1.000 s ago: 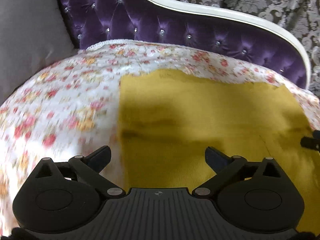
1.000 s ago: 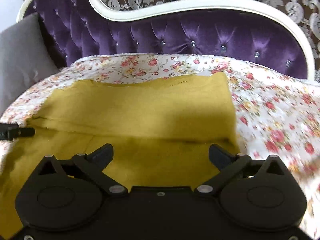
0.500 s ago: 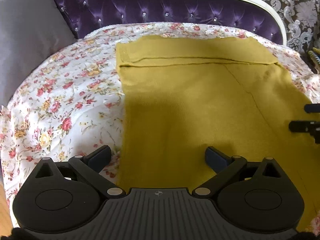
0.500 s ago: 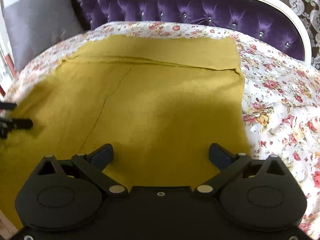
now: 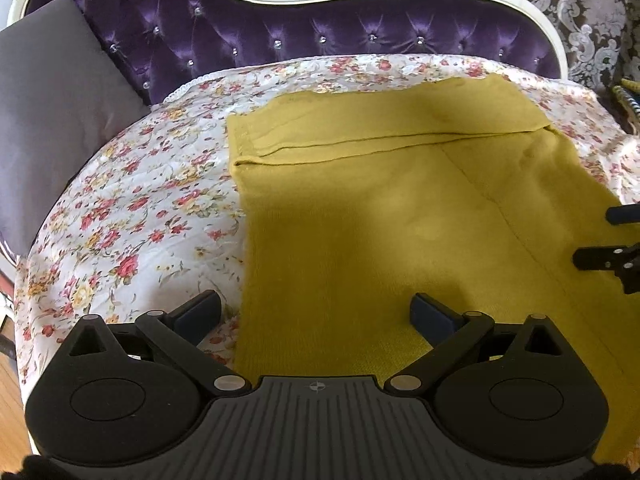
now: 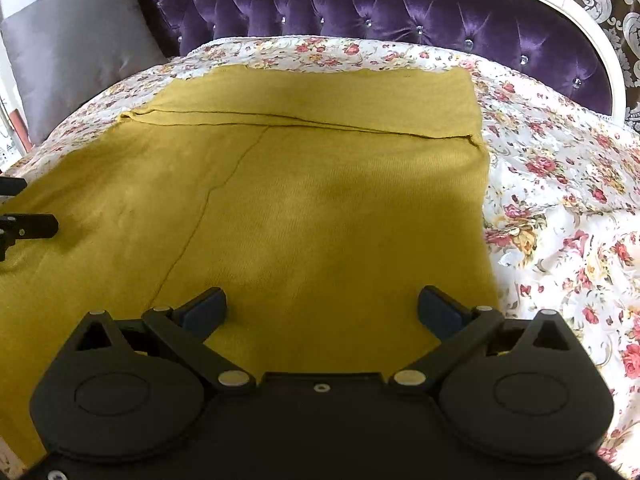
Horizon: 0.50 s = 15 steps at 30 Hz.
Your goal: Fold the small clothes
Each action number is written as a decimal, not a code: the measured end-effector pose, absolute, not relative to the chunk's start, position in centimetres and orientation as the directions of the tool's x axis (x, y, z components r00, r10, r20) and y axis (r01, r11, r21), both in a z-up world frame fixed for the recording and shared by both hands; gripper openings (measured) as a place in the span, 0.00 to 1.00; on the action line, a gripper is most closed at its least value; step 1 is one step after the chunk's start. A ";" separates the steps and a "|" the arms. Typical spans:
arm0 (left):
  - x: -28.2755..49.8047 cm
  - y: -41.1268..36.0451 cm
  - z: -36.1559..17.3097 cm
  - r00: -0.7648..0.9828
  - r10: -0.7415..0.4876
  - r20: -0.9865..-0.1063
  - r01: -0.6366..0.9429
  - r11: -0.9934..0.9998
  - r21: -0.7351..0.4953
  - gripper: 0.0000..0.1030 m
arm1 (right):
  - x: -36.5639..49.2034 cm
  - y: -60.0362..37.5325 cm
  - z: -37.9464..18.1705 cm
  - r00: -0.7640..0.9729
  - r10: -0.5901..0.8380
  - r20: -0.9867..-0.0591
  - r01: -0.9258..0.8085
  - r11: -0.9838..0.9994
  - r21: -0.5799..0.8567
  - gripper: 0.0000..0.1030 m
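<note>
While both grippers hover with fingers spread and empty, the mustard garment [image 5: 400,220] lies partly folded; more folds remain

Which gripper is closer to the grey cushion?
Left. The left gripper straddles the mustard garment's edge on the grey cushion's side; the right gripper hovers toward the garment's opposite edge.

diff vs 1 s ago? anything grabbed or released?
Both grippers pulled back and up from the yellow garment: a second ago each view sat close over its far part, now nearly the whole cloth shows. Left gripper and right gripper were open then and are open now, nothing held. The garment stays flat on the floral cover, far band still folded over.
</note>
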<state>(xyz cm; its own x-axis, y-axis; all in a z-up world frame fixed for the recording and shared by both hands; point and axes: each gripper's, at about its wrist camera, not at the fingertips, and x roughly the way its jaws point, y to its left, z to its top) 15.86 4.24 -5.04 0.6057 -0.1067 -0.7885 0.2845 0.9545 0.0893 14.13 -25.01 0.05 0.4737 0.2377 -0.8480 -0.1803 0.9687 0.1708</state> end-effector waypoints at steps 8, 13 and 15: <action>16.0 4.2 -4.7 0.601 -0.118 -0.790 0.290 0.954 0.078 0.99 | 14.4 -25.0 0.5 0.468 0.238 -0.851 -0.189 0.968 0.167 1.00; 16.0 4.5 -5.7 0.598 -0.113 -0.793 0.278 0.958 0.073 0.99 | 14.5 -25.1 1.0 0.469 0.252 -0.847 -0.184 0.965 0.186 1.00; 15.7 4.9 -5.8 0.606 -0.112 -0.787 0.261 0.963 0.063 0.99 | 14.4 -25.2 1.1 0.472 0.261 -0.842 -0.183 0.963 0.197 1.00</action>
<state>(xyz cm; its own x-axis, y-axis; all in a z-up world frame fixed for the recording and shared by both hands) 15.67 4.86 -5.83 0.6063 -0.1123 -0.7873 0.2606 0.9634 0.0633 14.35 -25.24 1.14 0.4721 0.2614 -0.8419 -0.1826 0.9633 0.1967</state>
